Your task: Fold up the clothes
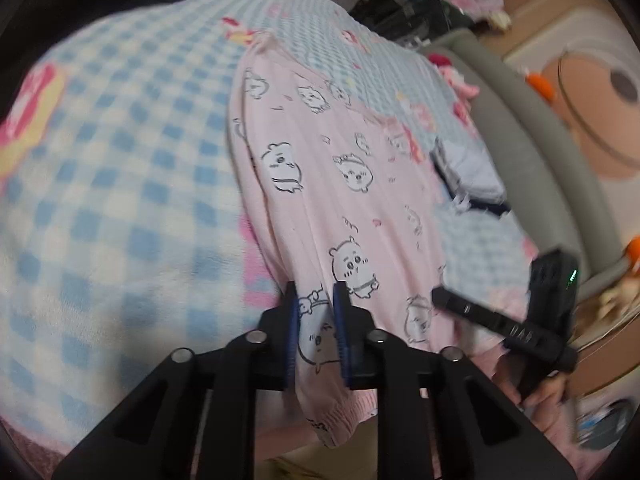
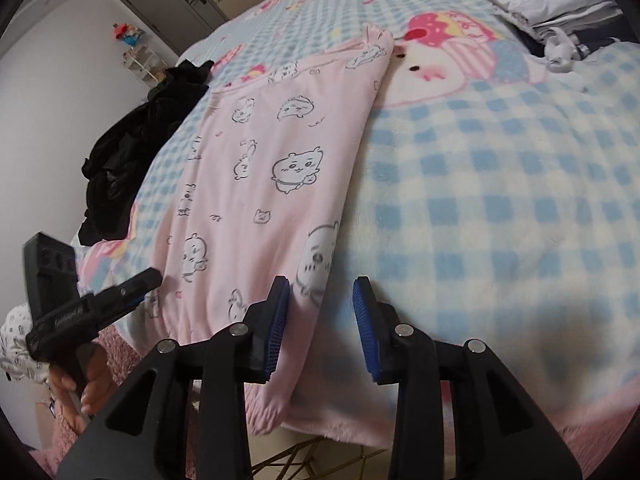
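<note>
Left gripper [image 1: 316,320] is pinching soft, floppy pink pajama pants [image 1: 332,184] hem (light, grab cuffs); right gripper [image 2: 321,320] is standing spread, empty.

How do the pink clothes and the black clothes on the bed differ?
The pink clothes are pale with cartoon animal prints; the black clothes look plain. The pink ones lie spread flat down the bed, their end hanging over its edge; the black ones sit crumpled in a heap by the bed's side. Both rest on the checked blanket.

Soft indoor light, motion blur, fisheye vignette
</note>
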`<move>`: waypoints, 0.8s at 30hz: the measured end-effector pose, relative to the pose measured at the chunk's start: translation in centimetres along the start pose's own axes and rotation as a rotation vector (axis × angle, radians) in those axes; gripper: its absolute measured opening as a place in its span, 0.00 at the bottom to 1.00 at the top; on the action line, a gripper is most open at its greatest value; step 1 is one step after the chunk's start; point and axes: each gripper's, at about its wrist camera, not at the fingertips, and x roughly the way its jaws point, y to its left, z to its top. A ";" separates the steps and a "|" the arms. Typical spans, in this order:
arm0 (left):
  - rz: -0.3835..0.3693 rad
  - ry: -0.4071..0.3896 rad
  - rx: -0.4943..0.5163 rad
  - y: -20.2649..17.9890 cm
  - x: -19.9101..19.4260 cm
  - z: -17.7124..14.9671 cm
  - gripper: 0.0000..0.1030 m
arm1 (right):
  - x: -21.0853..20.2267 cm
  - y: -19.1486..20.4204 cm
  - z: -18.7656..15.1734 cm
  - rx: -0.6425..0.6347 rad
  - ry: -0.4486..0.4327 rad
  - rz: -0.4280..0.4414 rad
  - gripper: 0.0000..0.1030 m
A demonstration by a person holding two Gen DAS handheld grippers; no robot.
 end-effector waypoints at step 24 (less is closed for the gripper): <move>0.102 0.143 -0.011 -0.7 2.7 -0.3 0.60 | 2.0 5.4 -1.3 -0.216 -0.002 -0.209 0.26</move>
